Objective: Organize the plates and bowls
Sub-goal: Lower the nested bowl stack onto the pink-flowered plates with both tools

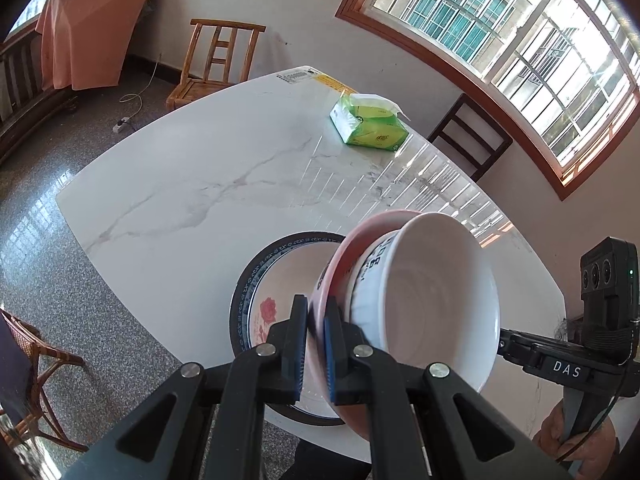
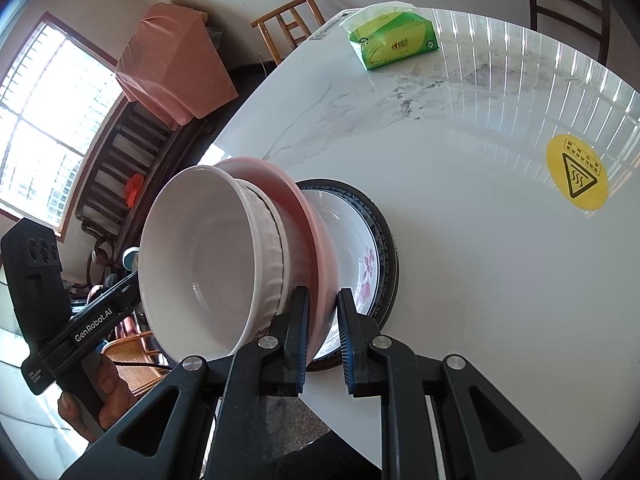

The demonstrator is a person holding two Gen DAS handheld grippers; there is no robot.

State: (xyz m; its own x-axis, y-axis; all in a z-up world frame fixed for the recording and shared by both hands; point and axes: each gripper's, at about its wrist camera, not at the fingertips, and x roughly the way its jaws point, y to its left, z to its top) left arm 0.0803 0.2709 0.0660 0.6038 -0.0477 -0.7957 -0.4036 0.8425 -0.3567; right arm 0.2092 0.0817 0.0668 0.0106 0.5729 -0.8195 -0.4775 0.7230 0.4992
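Glossy white bowl (image 1: 436, 300) – round pink plate (image 2: 308, 216) beneath.

Both wrist views close, angled down from opposite sides, sharing stacked bowls (image 1: 432, 300)

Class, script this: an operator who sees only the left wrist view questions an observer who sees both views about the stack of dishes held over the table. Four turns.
Operator: My left gripper pinches the pink plate. The white bowl hides the right gripper's tips. What do they hold?
Observer: The right gripper is shut on that same pink plate's rim.
Operator: Is anything on the table outside my frame?
Observer: Yes. A round yellow warning sticker lies on the tabletop, to the right of the blue-rimmed plate.
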